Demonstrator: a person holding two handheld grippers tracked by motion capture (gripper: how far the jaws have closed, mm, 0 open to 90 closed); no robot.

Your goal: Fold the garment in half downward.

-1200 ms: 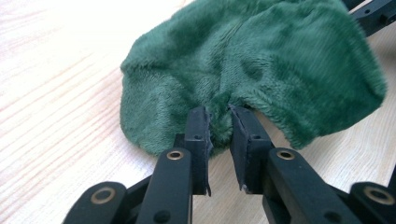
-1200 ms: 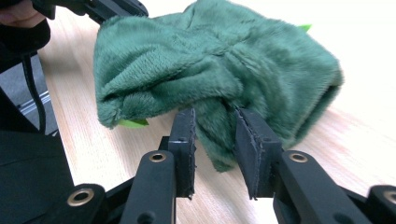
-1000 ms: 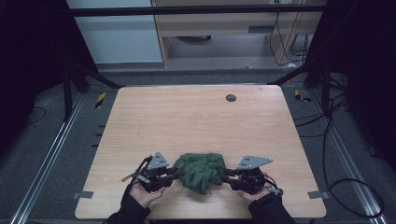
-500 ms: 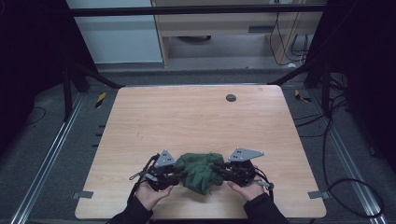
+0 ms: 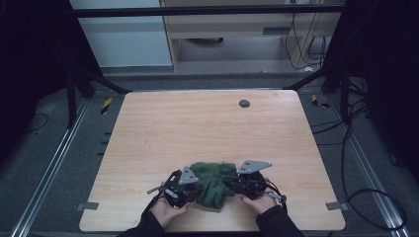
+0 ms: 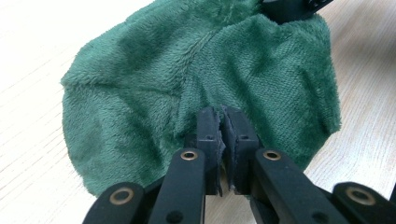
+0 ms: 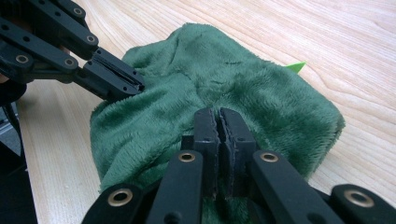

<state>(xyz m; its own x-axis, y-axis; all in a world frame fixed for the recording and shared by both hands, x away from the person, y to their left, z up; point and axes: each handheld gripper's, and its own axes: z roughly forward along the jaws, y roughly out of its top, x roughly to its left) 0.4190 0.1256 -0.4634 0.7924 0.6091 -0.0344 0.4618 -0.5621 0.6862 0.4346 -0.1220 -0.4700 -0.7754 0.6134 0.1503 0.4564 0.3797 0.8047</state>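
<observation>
A crumpled dark green fleece cloth (image 5: pixel 212 183) lies bunched near the front edge of the wooden table (image 5: pixel 197 128). My left gripper (image 5: pixel 196 187) holds its left side and my right gripper (image 5: pixel 229 181) its right side, a hand behind each. In the left gripper view the jaws (image 6: pixel 223 113) are pressed together on a fold of the cloth (image 6: pixel 140 93). The right gripper's jaws (image 7: pixel 219 114) are likewise shut on a fold of the cloth (image 7: pixel 261 98), and the left gripper (image 7: pixel 116 79) bites the cloth's far side. A small bright green tag (image 7: pixel 295 66) sticks out at the cloth's edge.
A dark round grommet (image 5: pixel 244 103) sits in the tabletop near the far edge. Bare wood stretches beyond the cloth. Metal frame rails (image 5: pixel 54 163) and cables (image 5: pixel 356 128) run along the floor beside the table.
Both grippers have moved inward toward each other, and the cloth between them has bunched up narrower and taller.
</observation>
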